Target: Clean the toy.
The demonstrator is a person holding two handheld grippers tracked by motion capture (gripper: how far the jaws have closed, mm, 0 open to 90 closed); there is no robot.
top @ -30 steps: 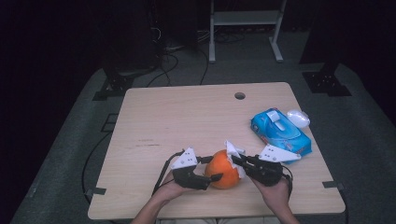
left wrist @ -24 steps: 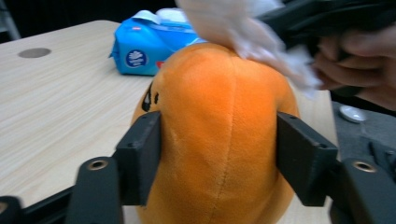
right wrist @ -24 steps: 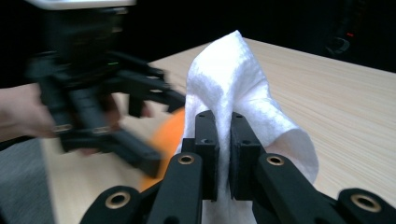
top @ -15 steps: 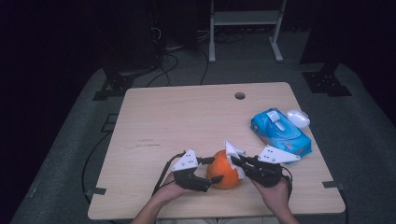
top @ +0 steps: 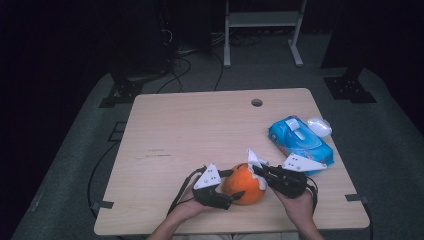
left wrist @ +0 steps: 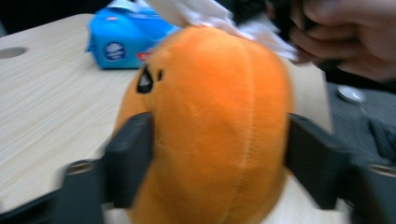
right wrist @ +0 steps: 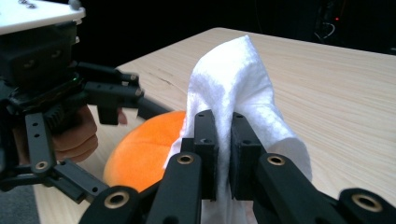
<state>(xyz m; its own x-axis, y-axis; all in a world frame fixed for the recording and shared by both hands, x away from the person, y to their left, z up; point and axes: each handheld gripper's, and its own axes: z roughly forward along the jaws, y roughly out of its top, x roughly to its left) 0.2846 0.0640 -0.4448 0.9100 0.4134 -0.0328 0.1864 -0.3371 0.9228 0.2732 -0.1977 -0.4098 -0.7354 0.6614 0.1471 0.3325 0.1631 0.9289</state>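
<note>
Wiping an orange plush pumpkin (top: 242, 184) with a white wipe (top: 256, 161) looks to be the work in hand, and it seems to be midway rather than finished. The wooden table (top: 200, 130) is the largest thing here, and most of its top lies bare; all the action sits near its front edge, close to the person. Toward the right edge lies a blue pack of wipes (top: 299, 141), with a small clear lid-like piece (top: 319, 126) just beyond it and a round cable hole (top: 256, 102) near the far edge.

The pumpkin rests on the table between the two grippers. The left gripper (top: 231, 190) straddles it, jaws set wide on either flank; they have just been opening, the toy between them, and its own view suggests the pads rest against the plush or barely clear it, so I cannot tell whether the hold is slackening. The right gripper (right wrist: 224, 156) has its jaws closed together on a fold of the wipe, which drapes onto the pumpkin's top.

By my judgement, the wipe is drawn and brought to the toy; the rubbing, and perhaps turning the toy, is left. Room is generous to the left and ahead, tighter rightward at the pack, and the front edge is close behind the pumpkin.
</note>
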